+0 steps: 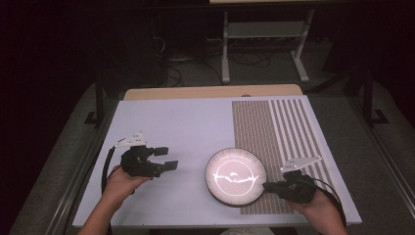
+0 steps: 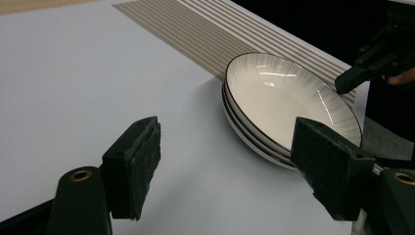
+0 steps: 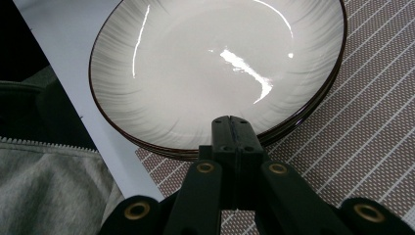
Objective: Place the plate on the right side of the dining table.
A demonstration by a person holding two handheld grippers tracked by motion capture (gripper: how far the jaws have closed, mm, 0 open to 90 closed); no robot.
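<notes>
A stack of shallow white plates (image 1: 236, 176) with dark rims sits near the table's front edge, half on the striped mat. My right gripper (image 1: 268, 186) is shut, jaws pressed flat together, with its tip at the stack's right rim. In the right gripper view the closed tip (image 3: 232, 127) overlaps the top plate's (image 3: 210, 68) near rim; no rim shows between the jaws. My left gripper (image 1: 166, 157) hovers well left of the stack, open and empty. In the left gripper view its wide-apart pads (image 2: 134, 164) frame the plates (image 2: 284, 93), with the right gripper (image 2: 350, 81) beyond them.
A white table top (image 1: 186, 127) carries a brown striped mat (image 1: 274, 127) on its right half. A wooden strip (image 1: 210, 92) runs along the far edge. A white metal frame (image 1: 264, 44) stands on the floor beyond. A grey zipped garment (image 3: 49, 186) lies by the front edge.
</notes>
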